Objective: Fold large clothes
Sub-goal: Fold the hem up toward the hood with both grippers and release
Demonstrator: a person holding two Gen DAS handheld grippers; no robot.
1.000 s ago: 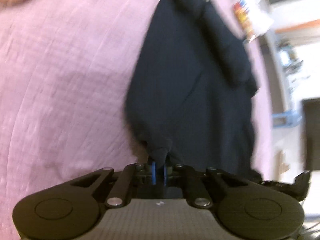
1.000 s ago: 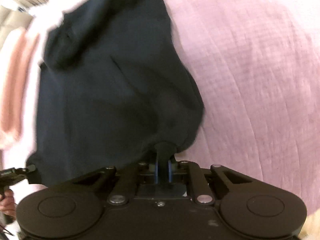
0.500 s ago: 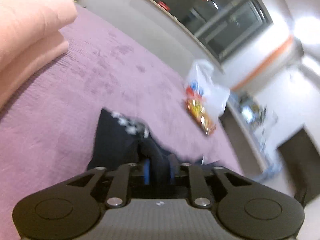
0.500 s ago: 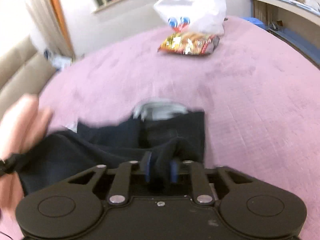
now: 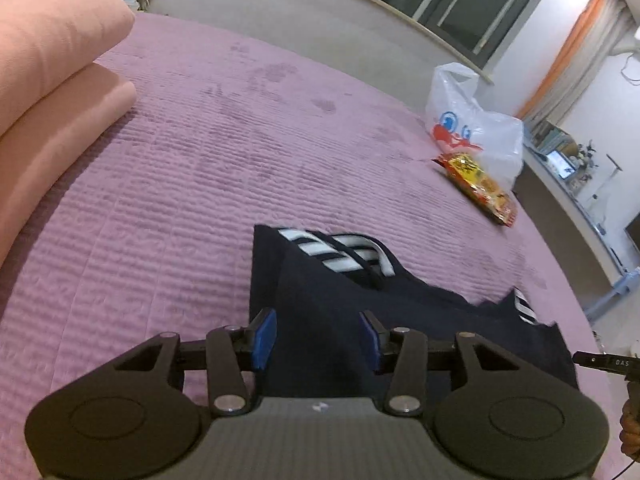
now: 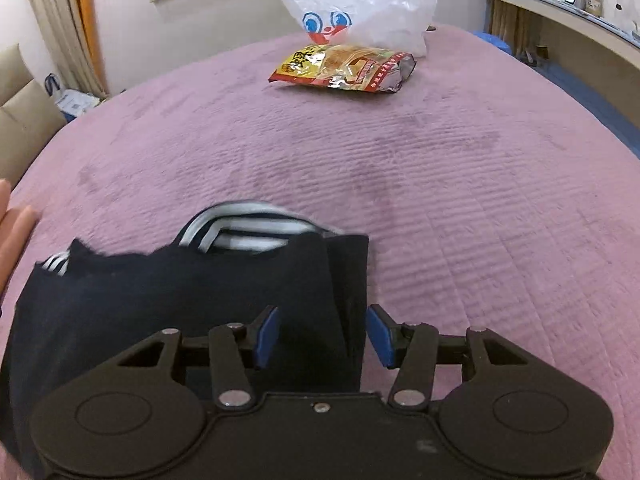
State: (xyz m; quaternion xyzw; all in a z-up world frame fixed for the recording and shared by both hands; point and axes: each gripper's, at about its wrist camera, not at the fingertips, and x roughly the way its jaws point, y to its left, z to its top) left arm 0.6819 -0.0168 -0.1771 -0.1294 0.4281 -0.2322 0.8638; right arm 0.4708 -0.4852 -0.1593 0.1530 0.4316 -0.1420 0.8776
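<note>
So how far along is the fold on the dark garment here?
Done: the navy garment lies folded over on the purple bedspread, its striped trim at the far edge. In hand: nothing; the left gripper and right gripper have just been opening, cloth between unpressed pads. Left: possibly another fold.

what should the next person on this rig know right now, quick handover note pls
Left gripper: open, jaws have just been opening, navy garment lies between them, unpinched.
Right gripper: the same, open over the garment's right edge.
Garment lies folded on the purple bedspread, striped collar at its far end.
Snack packet and plastic bag lie beyond.
Done: one fold laid down.
Left: judge whether another fold is needed.
</note>
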